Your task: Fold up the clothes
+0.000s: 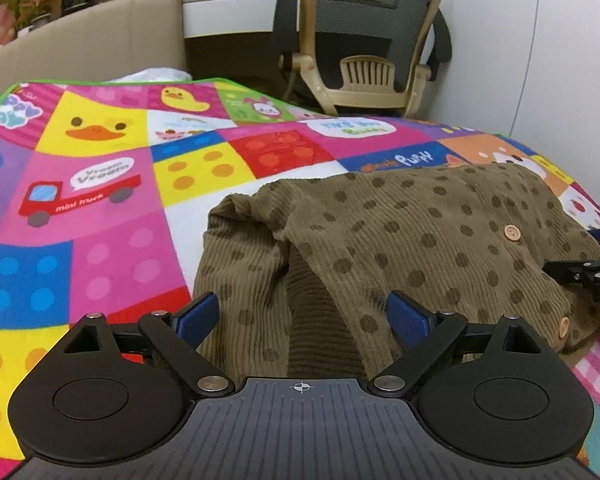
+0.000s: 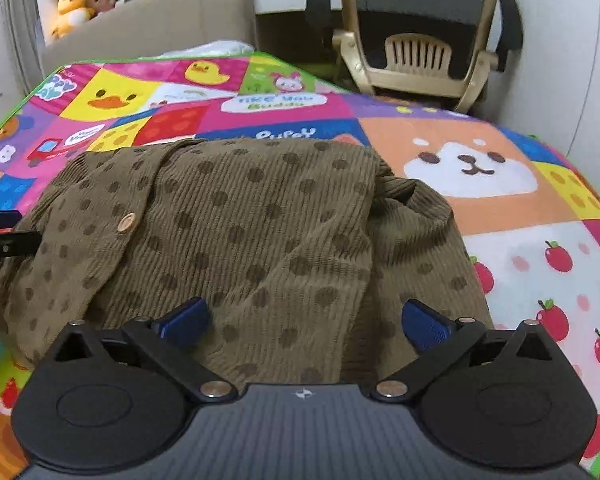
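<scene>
An olive-brown corduroy garment (image 1: 420, 240) with dark dots and wooden buttons lies folded in on itself on a colourful play mat (image 1: 100, 208). It also fills the middle of the right wrist view (image 2: 240, 232). My left gripper (image 1: 304, 312) is open, its blue pads spread over the garment's near left part. My right gripper (image 2: 304, 320) is open over the garment's near right part. The right gripper shows at the right edge of the left wrist view (image 1: 588, 272). The left gripper shows at the left edge of the right wrist view (image 2: 0, 236).
A beige mesh office chair (image 1: 364, 40) stands beyond the mat's far edge, next to a white desk (image 1: 228, 16). A beige padded board (image 1: 84, 44) runs along the far left, with plush toys (image 2: 76, 8) behind it. A white wall (image 1: 560, 60) is at right.
</scene>
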A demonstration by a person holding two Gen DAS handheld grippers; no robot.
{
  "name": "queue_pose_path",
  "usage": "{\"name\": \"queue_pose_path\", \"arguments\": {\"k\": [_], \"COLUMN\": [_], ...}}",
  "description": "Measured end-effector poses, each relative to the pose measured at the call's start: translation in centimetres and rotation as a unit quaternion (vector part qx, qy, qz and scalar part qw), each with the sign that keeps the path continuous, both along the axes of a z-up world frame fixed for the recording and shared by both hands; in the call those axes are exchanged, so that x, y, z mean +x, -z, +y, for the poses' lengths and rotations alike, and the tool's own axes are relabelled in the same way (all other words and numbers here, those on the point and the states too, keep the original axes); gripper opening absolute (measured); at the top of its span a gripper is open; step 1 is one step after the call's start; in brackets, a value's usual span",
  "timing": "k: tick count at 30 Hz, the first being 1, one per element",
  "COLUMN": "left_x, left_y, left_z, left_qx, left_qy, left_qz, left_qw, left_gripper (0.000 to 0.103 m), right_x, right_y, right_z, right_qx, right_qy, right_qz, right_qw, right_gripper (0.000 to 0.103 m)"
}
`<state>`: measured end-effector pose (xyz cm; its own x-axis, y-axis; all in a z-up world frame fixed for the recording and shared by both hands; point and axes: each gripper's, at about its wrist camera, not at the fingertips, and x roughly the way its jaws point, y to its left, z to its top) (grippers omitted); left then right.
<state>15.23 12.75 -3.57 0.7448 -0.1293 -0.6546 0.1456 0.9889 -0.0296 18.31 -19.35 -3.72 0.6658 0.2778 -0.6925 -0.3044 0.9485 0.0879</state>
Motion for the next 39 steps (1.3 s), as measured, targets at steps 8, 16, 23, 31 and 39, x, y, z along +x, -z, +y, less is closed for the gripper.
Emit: {"name": "queue_pose_path", "arguments": {"k": [8, 16, 23, 31, 39], "left_x": [-0.2, -0.3, -0.1, -0.3, -3.4], "left_y": [0.3, 0.6, 1.0, 0.9, -0.1], "left_z": [0.3, 0.7, 0.9, 1.5, 4.4], "left_qx": [-0.006, -0.012, -0.020, -0.030, -0.116], "left_qy": [0.000, 0.003, 0.006, 0.003, 0.016], "left_qz": [0.002, 0.005, 0.008, 0.011, 0.016], "left_qw": [1.0000, 0.9999, 0.9998, 0.9995, 0.9930], "left_gripper": [0.097, 0.098, 0.099, 0.100, 0.099], "right_x": [1.9, 3.1, 1.9, -0.5, 0.1], "right_y": [-1.8, 0.5, -1.2, -0.6, 0.7], "right_z": [1.8, 3.4, 3.2, 6.8, 6.3], "right_qx": [0.011, -0.032, -0.006, -0.038, -0.034], "right_qy": [0.012, 0.014, -0.002, -0.070, -0.076], "right_qz": [-0.032, -0.017, -0.020, -0.045, -0.024], "right_qw": [0.999, 0.999, 1.000, 0.996, 0.996], "right_gripper": [0.103, 0.103, 0.103, 0.103, 0.103]}}
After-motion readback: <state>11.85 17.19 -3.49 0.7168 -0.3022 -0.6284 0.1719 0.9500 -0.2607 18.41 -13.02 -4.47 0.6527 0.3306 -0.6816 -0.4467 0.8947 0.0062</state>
